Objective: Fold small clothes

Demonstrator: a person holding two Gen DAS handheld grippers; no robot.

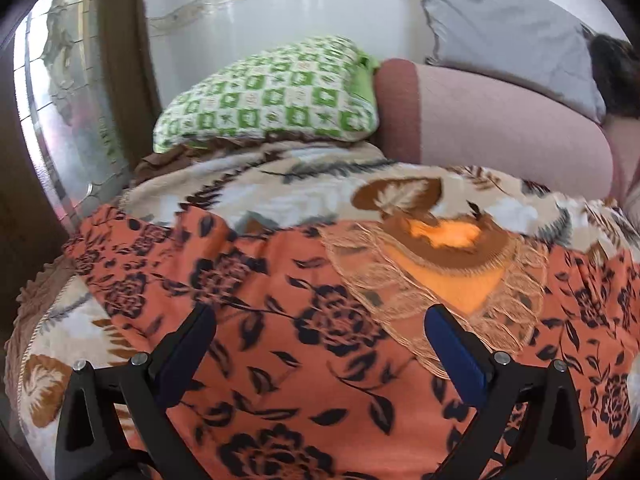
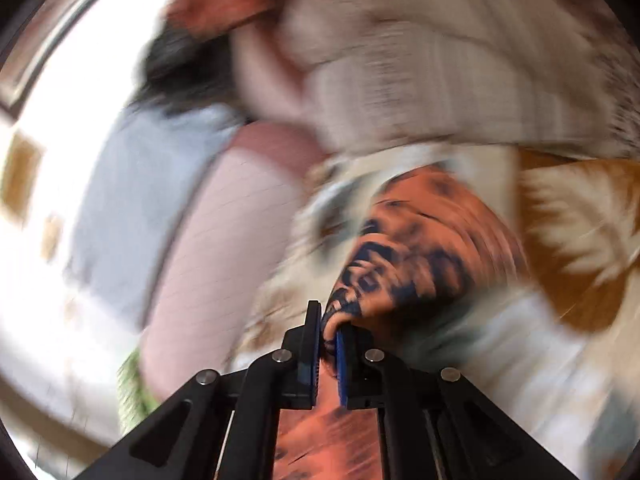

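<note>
Step in hand: first fold w/ a corner gripped. Orange cotton garment with black flower print (image 1: pixel 304 320) lies spread on leaf-patterned blanket (image 1: pixel 280 188), lower half of frame. Right tool (image 2: pixel 329 326) clamped on its bunched edge; left tool (image 1: pixel 320 320) gapes above cloth, holding nothing. Next, probably: left grabs other corner, both carry across.

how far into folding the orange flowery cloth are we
Early. Done: nothing that shows; the orange floral cloth lies spread across the leaf-print blanket, with no finished fold visible. In hand: the right hand-held gripper is shut on a bunched bit of that cloth. The left hand-held gripper is open above the cloth, gripping nothing. Left: the folds themselves, and the fringed orange piece lying on top.
</note>
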